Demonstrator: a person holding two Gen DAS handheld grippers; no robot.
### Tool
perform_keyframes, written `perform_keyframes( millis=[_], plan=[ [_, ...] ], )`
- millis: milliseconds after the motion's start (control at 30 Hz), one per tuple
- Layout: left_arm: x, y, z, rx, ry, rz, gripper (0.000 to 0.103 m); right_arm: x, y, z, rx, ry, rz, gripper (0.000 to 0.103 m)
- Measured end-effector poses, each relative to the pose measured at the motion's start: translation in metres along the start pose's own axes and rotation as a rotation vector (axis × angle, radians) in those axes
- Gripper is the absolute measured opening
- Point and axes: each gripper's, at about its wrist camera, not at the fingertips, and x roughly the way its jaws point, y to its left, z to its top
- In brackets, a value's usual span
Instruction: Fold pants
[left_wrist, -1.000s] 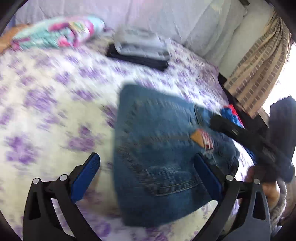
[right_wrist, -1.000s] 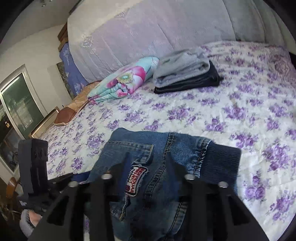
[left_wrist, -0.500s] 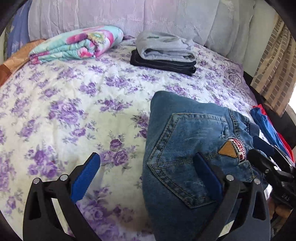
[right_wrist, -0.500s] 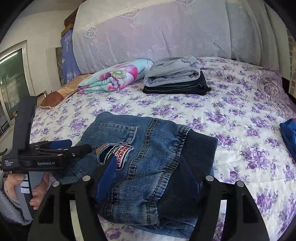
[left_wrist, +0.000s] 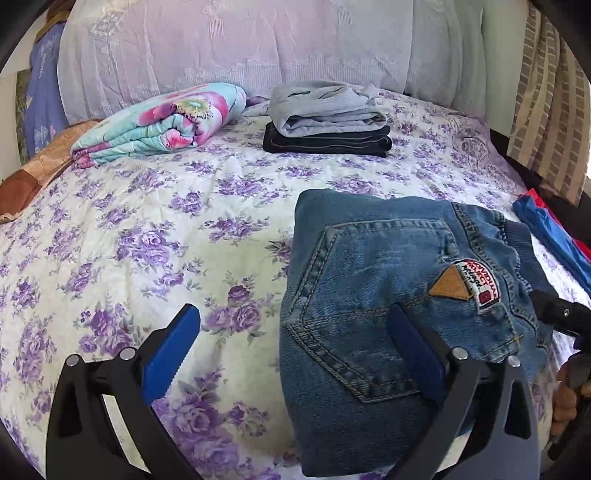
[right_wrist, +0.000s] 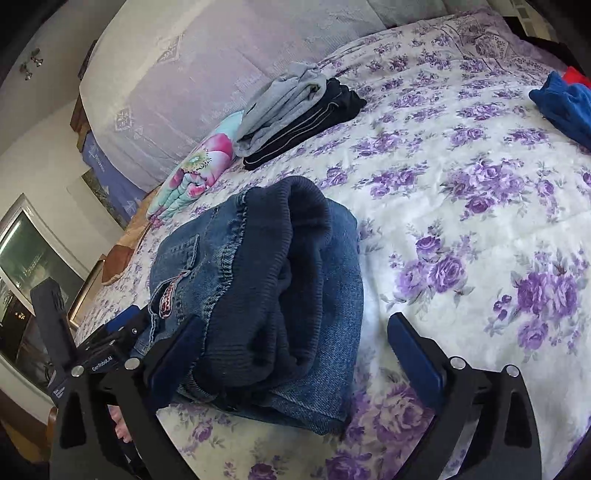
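Note:
Folded blue jeans lie as a compact bundle on the floral bed, back pocket and patch facing up. In the right wrist view the jeans show their dark ribbed waistband end. My left gripper is open and empty, its right finger over the jeans' near left part. My right gripper is open and empty, straddling the bundle's near end. The left gripper also shows at the left of the right wrist view, beside the jeans.
A stack of folded grey and black garments sits at the back of the bed. A rolled floral blanket lies to its left. Blue and red clothes lie at the right edge. A striped curtain hangs at right.
Both grippers have let go of the jeans and opened; the bundle now rests on the bed. The right gripper has swung round to the waistband end, and the left view has steadied.

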Motion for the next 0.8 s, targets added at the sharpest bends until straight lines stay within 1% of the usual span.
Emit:
perform_keyframes(
  millis=[67, 133, 233, 333, 400, 467, 633, 800],
  plan=[
    [-0.006, 0.0, 0.002, -0.002, -0.008, -0.008, 0.098, -0.006, 0.0, -0.001, 0.028, -0.004, 0.023, 0.1],
    [-0.012, -0.001, 0.002, 0.003, -0.013, -0.014, 0.098, -0.015, -0.006, -0.001, 0.076, -0.012, 0.065, 0.1],
    [-0.015, 0.0, 0.003, -0.005, -0.005, -0.025, 0.098, -0.024, -0.013, 0.002, 0.115, -0.014, 0.072, 0.1],
    [-0.017, 0.003, 0.003, -0.032, 0.009, -0.059, 0.098, -0.026, -0.018, 0.001, 0.128, -0.008, 0.074, 0.1],
    [-0.017, 0.003, 0.004, -0.049, 0.027, -0.107, 0.098, -0.026, -0.021, 0.0, 0.143, -0.005, 0.096, 0.1],
    [-0.017, 0.0, 0.003, -0.047, 0.038, -0.13, 0.098, -0.026, -0.02, 0.0, 0.146, -0.003, 0.104, 0.1],
    [-0.018, -0.012, 0.002, 0.001, 0.028, -0.122, 0.098, -0.019, -0.019, 0.001, 0.135, 0.019, 0.11, 0.1],
    [-0.014, -0.013, 0.003, -0.001, 0.035, -0.134, 0.098, -0.009, -0.017, 0.007, 0.135, 0.037, 0.124, 0.1]
  ],
)
